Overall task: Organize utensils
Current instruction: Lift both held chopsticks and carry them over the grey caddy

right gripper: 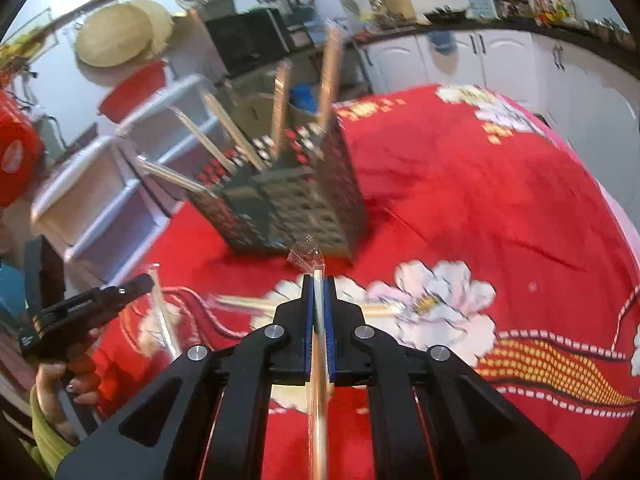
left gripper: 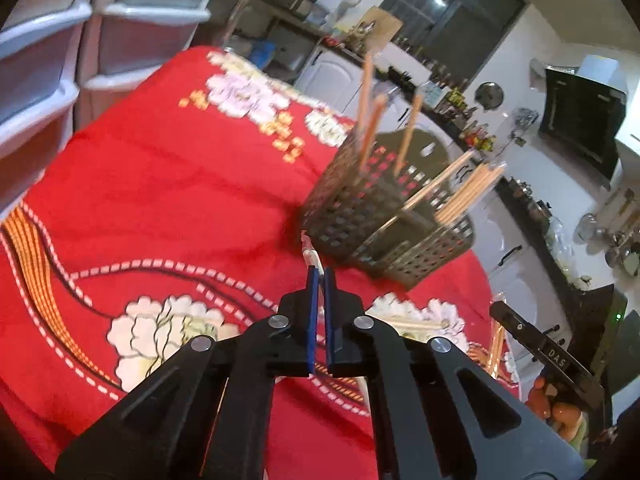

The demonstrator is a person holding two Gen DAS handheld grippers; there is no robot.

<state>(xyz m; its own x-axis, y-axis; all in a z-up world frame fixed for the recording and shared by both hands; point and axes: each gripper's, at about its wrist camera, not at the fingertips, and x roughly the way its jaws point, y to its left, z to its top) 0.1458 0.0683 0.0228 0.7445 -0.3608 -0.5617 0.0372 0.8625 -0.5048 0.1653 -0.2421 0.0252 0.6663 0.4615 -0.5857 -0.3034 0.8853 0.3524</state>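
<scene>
The perforated basket (left gripper: pixel 376 216) and the chopsticks (left gripper: pixel 370 116) standing in it are smeared by motion blur, so their number cannot be counted. In the right wrist view, the wrapped chopstick (right gripper: pixel 318 392) is cut off by the lower picture edge. The loose chopsticks (right gripper: pixel 244 303) on the red cloth (right gripper: pixel 460 200) are partly hidden behind the fingers (right gripper: pixel 307 312). Small items on the far counter (left gripper: pixel 472 120) cannot be identified.

A home kitchen: white cabinets (right gripper: pixel 504 60), range hood (left gripper: pixel 580 128), hanging pans (left gripper: pixel 490 96).
</scene>
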